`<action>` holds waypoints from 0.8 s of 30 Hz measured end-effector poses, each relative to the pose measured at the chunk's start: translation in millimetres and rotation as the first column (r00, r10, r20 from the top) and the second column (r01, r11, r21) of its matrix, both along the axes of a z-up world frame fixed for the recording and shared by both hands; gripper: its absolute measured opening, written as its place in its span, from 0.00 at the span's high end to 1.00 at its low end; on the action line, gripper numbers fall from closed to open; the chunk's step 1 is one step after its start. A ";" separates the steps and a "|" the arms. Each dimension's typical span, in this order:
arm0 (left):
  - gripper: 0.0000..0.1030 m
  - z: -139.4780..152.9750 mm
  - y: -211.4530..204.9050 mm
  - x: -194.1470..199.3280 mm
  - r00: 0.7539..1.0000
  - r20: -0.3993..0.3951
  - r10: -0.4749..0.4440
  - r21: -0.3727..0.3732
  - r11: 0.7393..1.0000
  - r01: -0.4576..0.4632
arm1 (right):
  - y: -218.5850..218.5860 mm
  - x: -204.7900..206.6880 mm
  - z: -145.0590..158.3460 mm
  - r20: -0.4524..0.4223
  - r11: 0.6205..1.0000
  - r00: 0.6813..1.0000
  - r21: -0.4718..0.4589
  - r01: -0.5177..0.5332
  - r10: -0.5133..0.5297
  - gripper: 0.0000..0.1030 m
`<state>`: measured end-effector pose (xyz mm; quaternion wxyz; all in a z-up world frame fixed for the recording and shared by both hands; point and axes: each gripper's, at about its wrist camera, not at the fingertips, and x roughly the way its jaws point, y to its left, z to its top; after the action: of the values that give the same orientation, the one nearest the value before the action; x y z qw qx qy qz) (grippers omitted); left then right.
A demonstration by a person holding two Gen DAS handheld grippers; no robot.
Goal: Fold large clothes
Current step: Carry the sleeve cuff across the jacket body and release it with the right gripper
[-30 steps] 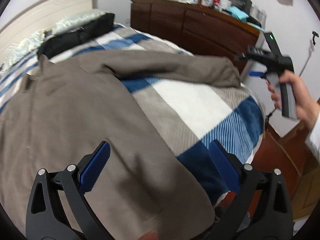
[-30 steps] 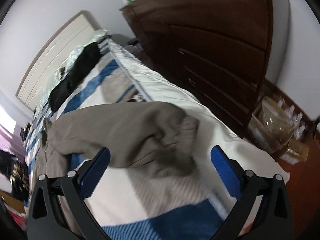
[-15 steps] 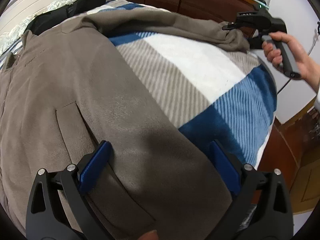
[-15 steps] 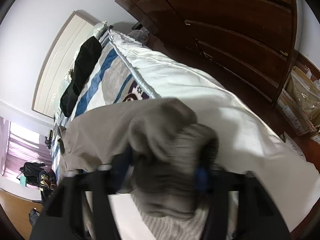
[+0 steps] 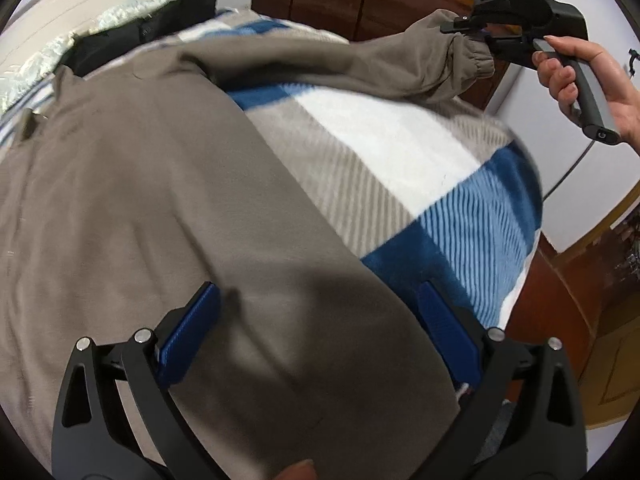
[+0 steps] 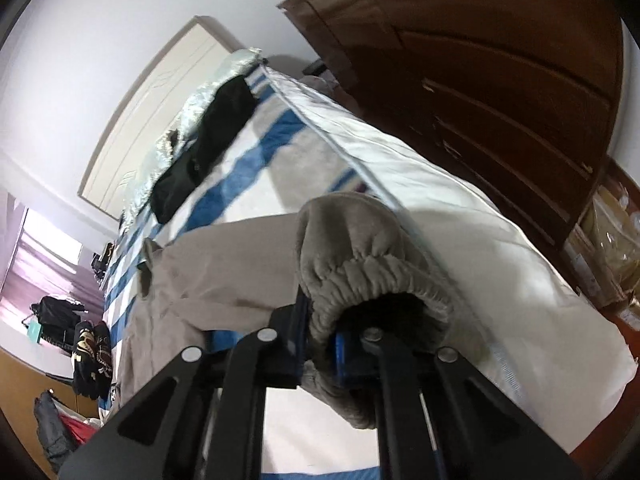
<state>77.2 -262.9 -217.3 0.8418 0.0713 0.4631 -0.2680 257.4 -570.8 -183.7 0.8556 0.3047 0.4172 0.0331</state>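
**Sleeve cuff pinched and lifted over the bed**

I see the bed filling most of both views, covered by a blanket in blue, white and grey stripes. Behind it stands a dark wooden dresser, close to the bed's far side.

Across the bed lies the large grey-brown jacket, its body spread flat over the near and left part of the blanket. One sleeve stretches away from the body toward the far right edge of the bed, raised off the blanket at its end.

A black bag or garment rests near the pillows at the head of the bed.

My right tool is pressed together on the ribbed cuff of that sleeve, the fabric bunched between its blue pads. In the left wrist view a hand grips its handle.

My left tool stands spread wide above the jacket's lower hem, nothing pinched between its pads.
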 end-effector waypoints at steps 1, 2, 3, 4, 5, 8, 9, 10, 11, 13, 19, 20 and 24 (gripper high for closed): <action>0.06 5.4 4.1 -0.8 1.000 0.012 0.003 -0.001 1.000 -0.003 | 9.3 0.1 11.3 0.013 1.000 1.000 -0.006 -0.012 0.012 0.89; 0.06 14.9 13.3 -3.0 1.000 0.030 0.007 -0.006 1.000 -0.007 | 18.4 0.0 20.9 0.026 1.000 0.999 -0.017 -0.022 0.022 0.90; 0.06 21.6 20.1 -4.2 0.999 0.042 0.012 -0.009 1.000 -0.011 | 26.9 0.5 28.8 0.039 0.999 0.999 -0.026 -0.030 0.031 0.90; 0.06 29.0 29.5 -5.3 0.998 0.055 0.021 -0.010 1.000 -0.020 | 37.8 0.7 39.1 0.057 0.999 0.998 -0.037 -0.038 0.040 0.90; 0.06 33.9 35.8 -5.0 0.998 0.061 0.027 -0.010 1.000 -0.027 | 51.3 0.6 52.7 0.080 0.998 0.996 -0.048 -0.047 0.051 0.90; 0.06 51.6 72.6 -6.4 0.995 0.085 0.058 -0.017 0.998 -0.057 | 85.3 2.2 82.9 0.131 0.994 0.987 -0.064 -0.087 0.095 0.90; 0.06 54.5 82.9 -6.7 0.994 0.089 0.066 -0.018 0.998 -0.065 | 101.2 3.8 94.7 0.143 0.992 0.983 -0.072 -0.109 0.118 0.90; 0.06 57.2 96.5 -8.2 0.993 0.093 0.078 -0.020 0.997 -0.076 | 118.4 6.2 105.6 0.148 0.988 0.979 -0.083 -0.131 0.142 0.90; 0.06 59.4 114.3 -10.1 0.990 0.103 0.094 -0.013 0.996 -0.093 | 136.8 9.1 115.6 0.150 0.983 0.975 -0.107 -0.148 0.163 0.90; 0.06 58.2 137.9 -11.3 0.987 0.116 0.112 0.007 0.994 -0.113 | 166.3 13.0 128.8 0.149 0.972 0.968 -0.149 -0.181 0.203 0.90; 0.06 43.0 226.9 -21.1 0.975 0.079 0.209 0.012 0.978 -0.210 | 252.9 19.0 154.6 0.157 0.946 0.939 -0.166 -0.279 0.305 0.90; 0.06 39.9 243.0 -24.4 0.970 0.067 0.236 0.008 0.972 -0.237 | 270.2 19.2 158.2 0.158 0.938 0.932 -0.175 -0.299 0.326 0.90; 0.06 32.0 281.8 -37.0 0.953 0.041 0.299 -0.011 0.954 -0.299 | 325.7 14.9 168.7 0.163 0.910 0.903 -0.199 -0.364 0.397 0.90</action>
<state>40.1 18.9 -185.3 0.8825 0.0040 0.4498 -0.1372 272.3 -245.1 -14.9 0.8921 0.1409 0.3819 0.1960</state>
